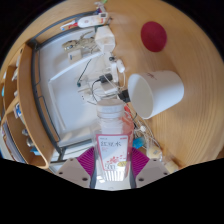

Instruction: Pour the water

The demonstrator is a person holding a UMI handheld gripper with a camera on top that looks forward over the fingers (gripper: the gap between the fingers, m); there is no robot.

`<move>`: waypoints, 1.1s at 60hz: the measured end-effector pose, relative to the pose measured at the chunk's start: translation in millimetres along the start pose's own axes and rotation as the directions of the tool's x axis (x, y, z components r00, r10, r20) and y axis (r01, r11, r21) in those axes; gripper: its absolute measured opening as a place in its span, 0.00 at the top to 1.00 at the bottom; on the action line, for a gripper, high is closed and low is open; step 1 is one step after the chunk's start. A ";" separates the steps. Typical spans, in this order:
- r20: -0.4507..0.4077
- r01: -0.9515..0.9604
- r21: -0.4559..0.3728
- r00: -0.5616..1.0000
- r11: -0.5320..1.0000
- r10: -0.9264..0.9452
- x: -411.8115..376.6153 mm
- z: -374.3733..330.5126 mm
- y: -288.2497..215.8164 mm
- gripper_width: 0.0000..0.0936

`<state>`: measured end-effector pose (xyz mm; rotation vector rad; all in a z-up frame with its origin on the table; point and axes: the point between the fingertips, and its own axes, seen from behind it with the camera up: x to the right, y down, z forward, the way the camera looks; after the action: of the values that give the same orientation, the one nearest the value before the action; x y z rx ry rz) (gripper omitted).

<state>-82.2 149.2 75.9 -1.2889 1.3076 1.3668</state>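
Note:
My gripper [112, 170] is shut on a clear plastic water bottle [111, 150] with a white and pink label. The bottle stands between the pink pads [82, 166], which press on both its sides. Its neck [108, 112] points ahead toward a white cup [156, 92]. The cup lies tilted on the round wooden table [190, 55], its open mouth facing the bottle's neck, just ahead and to the right.
A dark pink round coaster [153, 36] lies beyond the cup on the table. A white box-like frame with cables and small devices [75, 62] stands to the left. Shelving with small items [18, 125] is at the far left.

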 end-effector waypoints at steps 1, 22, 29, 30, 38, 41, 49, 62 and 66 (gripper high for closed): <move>0.004 -0.022 0.005 1.000 1.000 0.022 -0.2 0.8 -1.7 0.51; -0.023 -0.181 0.009 0.983 0.984 0.181 7.1 1.9 -13.2 0.51; -0.025 -0.055 -0.006 0.998 0.998 0.055 -6.8 -5.0 -10.0 0.51; -0.026 -0.014 -0.015 1.000 1.000 0.014 -10.2 -6.9 -8.4 0.51; -0.067 0.445 -0.077 0.890 0.892 -0.450 -38.9 -25.2 -13.7 0.51; -0.090 0.617 -0.077 0.778 0.783 -0.622 -49.1 -33.0 -28.2 0.51; -0.175 0.918 -0.067 0.374 0.390 -0.911 -76.1 -54.4 -81.9 0.51; -0.322 0.989 -0.134 -0.100 -0.059 -0.941 -72.7 -69.9 -170.1 0.49; -0.345 0.983 -0.132 -0.167 -0.128 -0.924 -58.2 -65.3 -194.5 0.49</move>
<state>125.0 112.1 110.2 -1.7604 0.1536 -0.2111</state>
